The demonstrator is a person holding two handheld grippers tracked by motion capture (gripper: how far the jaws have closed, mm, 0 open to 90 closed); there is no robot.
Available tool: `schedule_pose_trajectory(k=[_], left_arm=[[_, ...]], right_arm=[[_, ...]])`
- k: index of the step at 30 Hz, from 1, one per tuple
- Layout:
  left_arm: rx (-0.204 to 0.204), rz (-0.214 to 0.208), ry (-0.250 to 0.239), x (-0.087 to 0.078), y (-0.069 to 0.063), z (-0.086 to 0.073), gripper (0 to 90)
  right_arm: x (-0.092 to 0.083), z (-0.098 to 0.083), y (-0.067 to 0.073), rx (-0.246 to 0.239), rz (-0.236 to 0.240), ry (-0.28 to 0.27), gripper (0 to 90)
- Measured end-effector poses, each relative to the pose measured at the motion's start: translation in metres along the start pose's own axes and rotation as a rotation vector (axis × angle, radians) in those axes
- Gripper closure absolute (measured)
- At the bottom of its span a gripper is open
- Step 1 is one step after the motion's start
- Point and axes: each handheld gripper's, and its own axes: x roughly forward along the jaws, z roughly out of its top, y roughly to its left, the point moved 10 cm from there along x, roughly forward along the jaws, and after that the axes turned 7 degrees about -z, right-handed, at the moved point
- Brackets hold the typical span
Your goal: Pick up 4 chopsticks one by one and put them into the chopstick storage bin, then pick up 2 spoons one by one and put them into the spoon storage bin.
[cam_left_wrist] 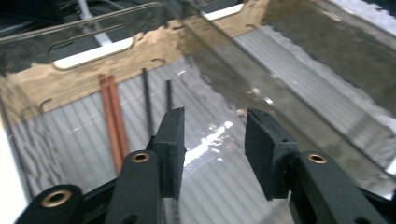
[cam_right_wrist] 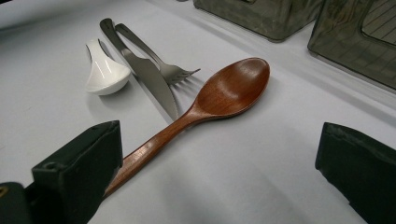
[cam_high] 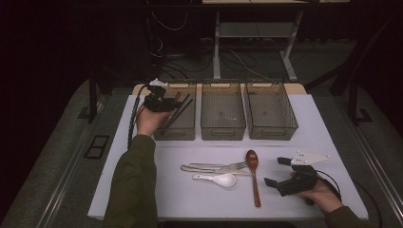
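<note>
Left tongs [cam_high: 160, 100] hang over the near-left part of the left bin [cam_high: 187, 133], jaws spread apart with nothing between them. Two pairs of chopsticks lie in that bin: the black chopsticks [cam_left_wrist: 156, 93] run right under the tongs, and the brown chopsticks [cam_left_wrist: 113, 116] sit just left of them, both pairs pointing toward the far wall. No pad touches either pair as far as I can tell.

Right tongs [cam_high: 278, 172] rest on the white bench [cam_high: 190, 199] at the near right, jaws spread wide and empty. The wooden spoon [cam_right_wrist: 219, 93] lies just left of them, its handle end near one jaw. Farther left are a knife [cam_right_wrist: 149, 74], fork [cam_right_wrist: 163, 65] and white spoon [cam_right_wrist: 105, 70], bunched together.
</note>
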Motion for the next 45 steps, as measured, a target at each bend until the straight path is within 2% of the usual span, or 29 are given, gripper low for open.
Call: schedule_pose_trajectory(k=[6,14,23,37,45], left_arm=[[0.016,-0.07,-0.03,-0.007,-0.025,0.0,45.8],[0.054,-0.124,-0.035,-0.018,-0.058,-0.016,36.8],[0.095,-0.155,-0.026,-0.026,-0.087,-0.038,29.6],[0.101,-0.196,-0.041,-0.035,-0.121,-0.064,20.3],[0.112,-0.212,-0.048,-0.038,-0.138,-0.082,18.8]], right_arm=[[0.001,0.0,0.0,-0.001,0.001,0.0,0.7],[0.0,0.0,0.001,-0.003,0.0,0.001,0.7],[0.001,0.0,0.0,-0.003,-0.001,0.001,0.7],[0.001,0.0,0.0,-0.004,-0.003,-0.001,0.7],[0.0,0.0,0.001,-0.005,-0.001,-0.003,0.7]])
